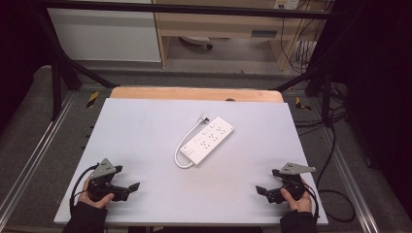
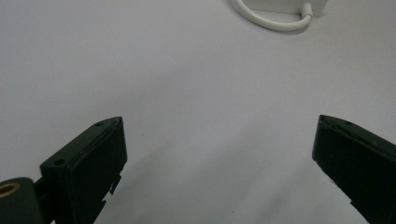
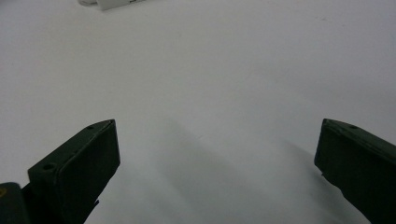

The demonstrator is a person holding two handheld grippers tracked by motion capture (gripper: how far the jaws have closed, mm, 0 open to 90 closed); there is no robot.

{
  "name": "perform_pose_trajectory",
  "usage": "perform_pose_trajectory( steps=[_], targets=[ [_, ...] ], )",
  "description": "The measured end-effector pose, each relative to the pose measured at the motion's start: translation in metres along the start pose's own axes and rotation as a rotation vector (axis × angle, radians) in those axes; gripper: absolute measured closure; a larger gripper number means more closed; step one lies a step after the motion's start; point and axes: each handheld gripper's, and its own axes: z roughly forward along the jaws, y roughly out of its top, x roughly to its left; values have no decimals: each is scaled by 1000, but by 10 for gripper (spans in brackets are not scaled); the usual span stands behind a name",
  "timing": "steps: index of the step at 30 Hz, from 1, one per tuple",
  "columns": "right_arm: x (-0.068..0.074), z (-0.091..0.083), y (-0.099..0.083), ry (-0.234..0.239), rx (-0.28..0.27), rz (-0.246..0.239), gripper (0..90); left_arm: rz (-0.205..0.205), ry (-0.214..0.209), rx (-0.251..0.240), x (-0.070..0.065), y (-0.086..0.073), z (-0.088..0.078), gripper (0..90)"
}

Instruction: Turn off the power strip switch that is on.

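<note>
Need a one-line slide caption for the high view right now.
White power strip with looped cord lies mid-table; open left gripper and right gripper rest at the near corners, apart from it.

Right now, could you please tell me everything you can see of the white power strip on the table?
The power strip is a long white block, plastic by its look, lying flat and slantwise near the middle of the pale table. Its top bears rows of sockets with small dark marks. A white cord leaves its near end, curls along its left side and ends in a plug by the far end. Nothing is plugged in. Only the table touches it.
</note>
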Motion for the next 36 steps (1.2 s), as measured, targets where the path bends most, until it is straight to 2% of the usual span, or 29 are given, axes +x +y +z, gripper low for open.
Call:
perform_pose_trajectory(
  steps=[23, 36],
  targets=[
    [0, 1, 0, -8, 2, -11, 7, 6, -4, 7, -3, 3, 2, 29],
    [0, 1, 0, -11, 6, -12, 7, 12, 5, 14, -7, 11, 4, 29]
  ],
)
